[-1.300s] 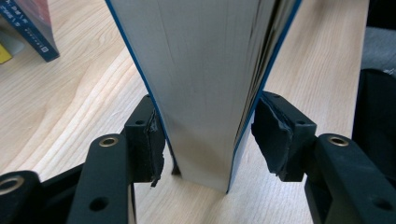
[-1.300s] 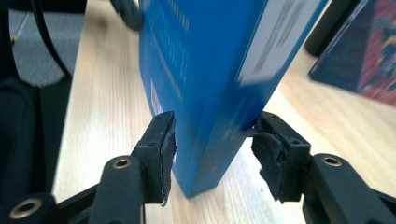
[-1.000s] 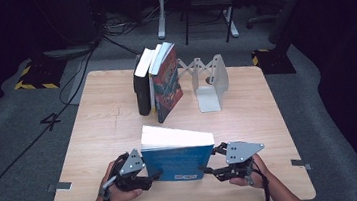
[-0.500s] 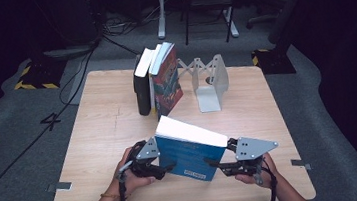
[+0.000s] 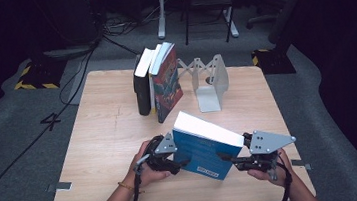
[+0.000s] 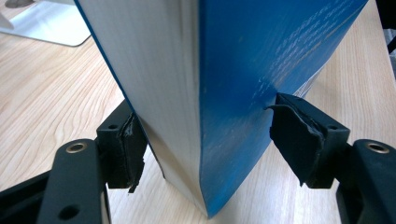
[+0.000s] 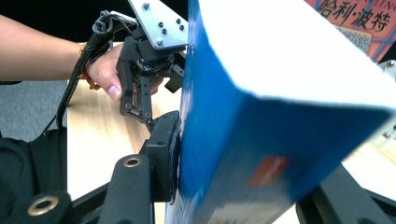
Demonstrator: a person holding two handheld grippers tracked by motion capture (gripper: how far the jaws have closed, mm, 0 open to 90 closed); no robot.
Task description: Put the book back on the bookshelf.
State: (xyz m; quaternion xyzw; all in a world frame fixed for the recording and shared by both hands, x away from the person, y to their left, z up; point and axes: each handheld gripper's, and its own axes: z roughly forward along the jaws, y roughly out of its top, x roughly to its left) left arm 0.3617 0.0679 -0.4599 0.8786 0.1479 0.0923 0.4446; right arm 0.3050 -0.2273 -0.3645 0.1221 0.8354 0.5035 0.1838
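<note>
**Operator:** High view status, left to right: where does the thick blue-covered paperback book (image 5: 202, 145) sit relative to each tool?

**Technician:** It stands tilted on the near middle of the pale wooden table (image 5: 104, 133), between the two tools. The left gripper (image 5: 176, 157) is at its left edge; its jaws have just been opening. In the left gripper view the book is between the pads (image 6: 125, 151), but the right-hand one stands slightly clear of the cover, so that grip is released. The right gripper (image 5: 233, 161) is at the book's right edge; its jaws have just been closing, and its pad (image 7: 172, 154) presses the blue cover.

**Operator:** Long axis?

**Technician:** It runs left to right, rising toward the far side. The right hand carries the load, judging by contact.

**Operator:** Surroundings?

**Technician:** Upright books (image 5: 158, 80) and a white metal bookend (image 5: 210, 84) stand at the far centre; grey carpet (image 5: 13, 128) surrounds the table in a dark room.
</note>
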